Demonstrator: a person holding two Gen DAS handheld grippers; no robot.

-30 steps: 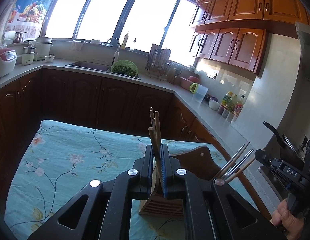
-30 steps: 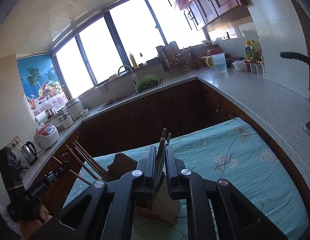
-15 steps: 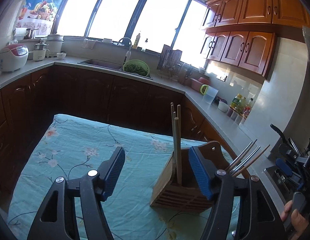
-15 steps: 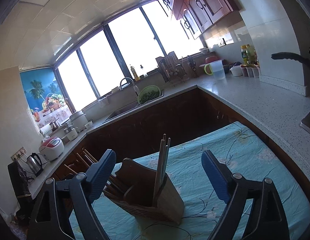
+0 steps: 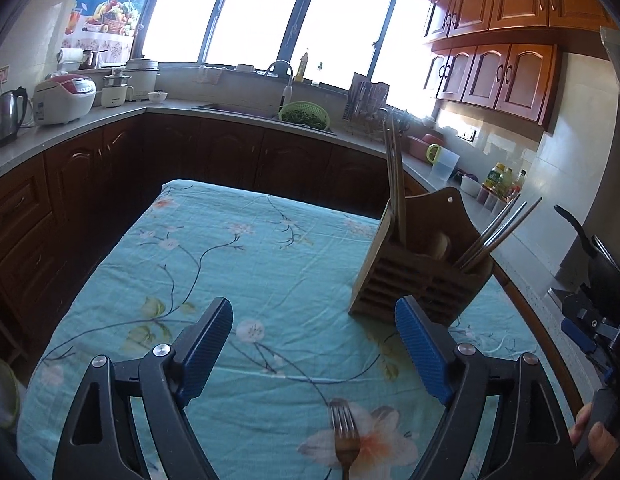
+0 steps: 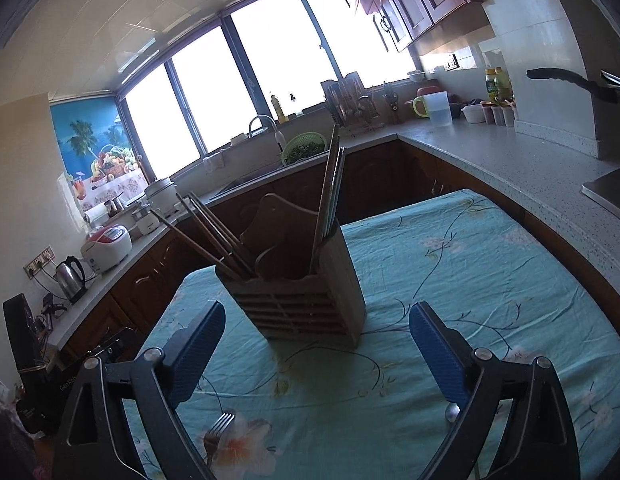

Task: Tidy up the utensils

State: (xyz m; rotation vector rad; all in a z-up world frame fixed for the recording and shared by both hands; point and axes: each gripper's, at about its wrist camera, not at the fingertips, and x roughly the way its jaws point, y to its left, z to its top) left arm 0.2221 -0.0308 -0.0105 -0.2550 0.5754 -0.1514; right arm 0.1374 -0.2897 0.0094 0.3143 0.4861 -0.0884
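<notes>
Slatted wooden utensil holder (image 6: 306,304), tablecloth (image 6: 450,280) wrinkled

Bright windows (image 5: 270,12), dark wood cabinets (image 5: 214,152) (upper ones lighter), grey counter (image 6: 510,160).

The wooden holder (image 5: 424,268) with its leaning chopsticks (image 5: 498,232) blocks the counter's (image 5: 230,264) far right edge; the left side lies open.
</notes>
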